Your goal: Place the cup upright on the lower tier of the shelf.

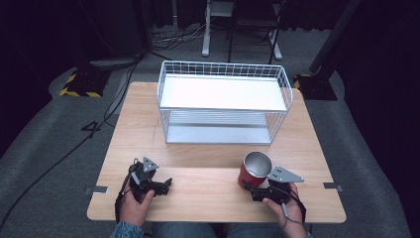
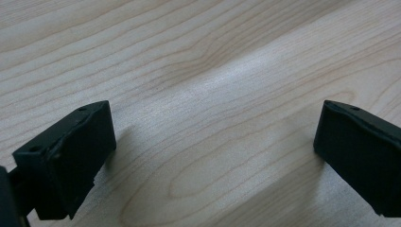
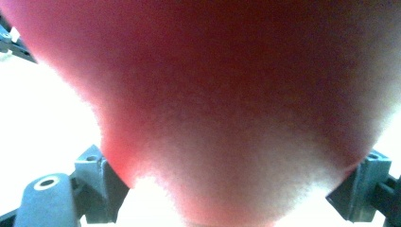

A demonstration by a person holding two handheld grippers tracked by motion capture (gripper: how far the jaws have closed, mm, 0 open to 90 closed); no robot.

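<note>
A red cup [image 1: 256, 170] with a silvery metal inside stands on a light wooden table [image 1: 198, 148], near the front edge and right of the middle. Its open mouth faces up and tips slightly toward the camera in the high view, so its long axis runs roughly vertical, from its base on the table to its rim above.

The right gripper [image 1: 253, 191], held in the person's right hand [image 1: 283, 206], sits directly in front of the cup, on the person's side of it, low against the table. Its jaws reach forward around the lower part of the cup. In the right gripper view, the cup's red wall [image 3: 227, 104] is very close and blurred, narrowing downward, with 1 jaw at each bottom corner, 1 on either side of the cup. The jaws look pressed against the cup's sides, gripping it.

The left gripper [image 1: 166, 184], held in the person's left hand [image 1: 134, 201], rests near the front left part of the table, well apart from the cup, pointing right toward the middle. In the left gripper view [image 2: 213, 151], its 2 black jaws stand wide apart over bare wood grain, with nothing between them.

Behind the cup, toward the far side of the table, stands a white wire rack [image 1: 224, 101] with 2 shelves, 1 above the other.
</note>
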